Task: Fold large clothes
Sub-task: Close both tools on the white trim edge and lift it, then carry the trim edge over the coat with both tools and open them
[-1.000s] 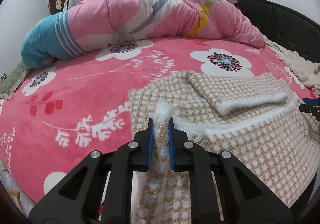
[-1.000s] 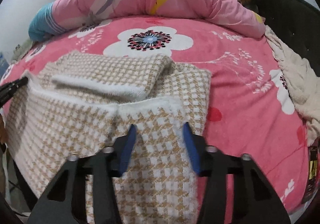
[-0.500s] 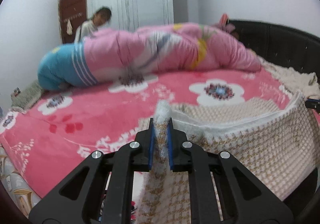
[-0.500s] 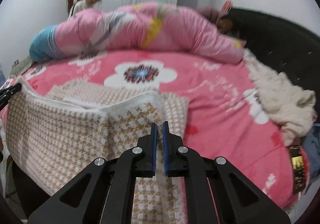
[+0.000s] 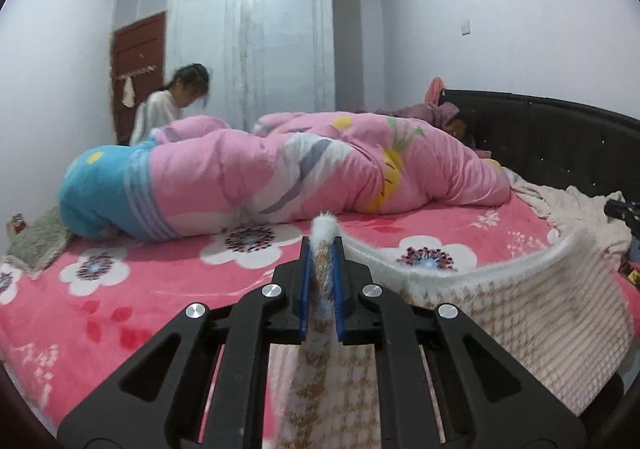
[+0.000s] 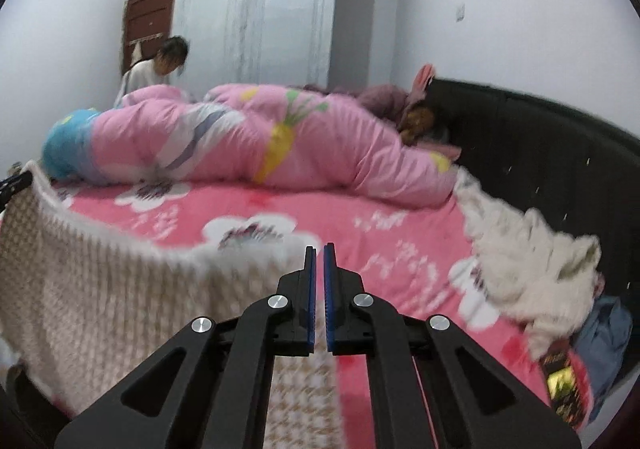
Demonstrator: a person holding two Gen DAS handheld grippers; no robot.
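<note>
Gripping checked garment (image 5: pixel 500 313) — both grippers

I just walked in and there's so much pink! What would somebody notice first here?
Probably the big puffy pink quilt with a carrot picture, heaped across the far side of the bed on a bright pink flowered blanket. Up close, the left tongs pinch the fuzzy white edge of a beige checked garment, which hangs lifted between both tongs.
</note>
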